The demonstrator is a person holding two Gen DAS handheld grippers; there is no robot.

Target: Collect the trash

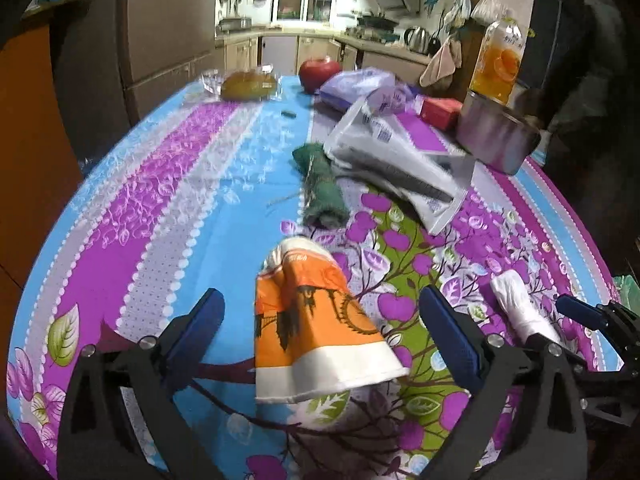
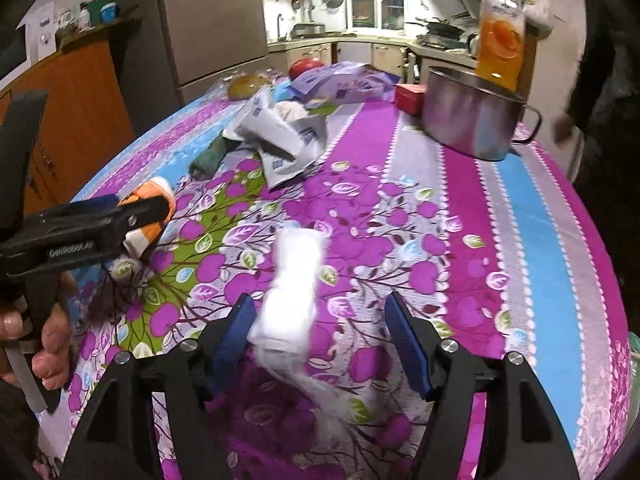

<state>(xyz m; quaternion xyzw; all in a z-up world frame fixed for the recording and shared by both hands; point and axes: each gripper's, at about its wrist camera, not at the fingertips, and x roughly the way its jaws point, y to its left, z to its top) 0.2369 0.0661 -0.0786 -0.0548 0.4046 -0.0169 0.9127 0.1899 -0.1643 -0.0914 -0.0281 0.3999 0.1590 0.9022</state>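
A crushed orange and white paper cup point(image 1: 316, 320) lies on the flowered tablecloth between the open fingers of my left gripper point(image 1: 320, 316); neither pad touches it. It also shows in the right wrist view point(image 2: 148, 216), behind the left gripper point(image 2: 120, 208). A crumpled white tissue point(image 2: 292, 288) lies between the open fingers of my right gripper point(image 2: 320, 320), close to the left pad. The tissue point(image 1: 520, 308) and the right gripper point(image 1: 568, 308) show at the right of the left wrist view. A torn grey-white plastic bag point(image 1: 400, 160) and a green rag point(image 1: 320, 184) lie farther back.
A steel pot point(image 2: 472, 116) with a juice bottle point(image 2: 502, 36) behind it stands at the back right. A red box point(image 2: 410, 98), a purple packet point(image 2: 344, 82), a red apple point(image 1: 320, 72) and wrapped bread point(image 1: 248, 84) sit at the far end. The table edge point(image 2: 616, 280) curves along the right.
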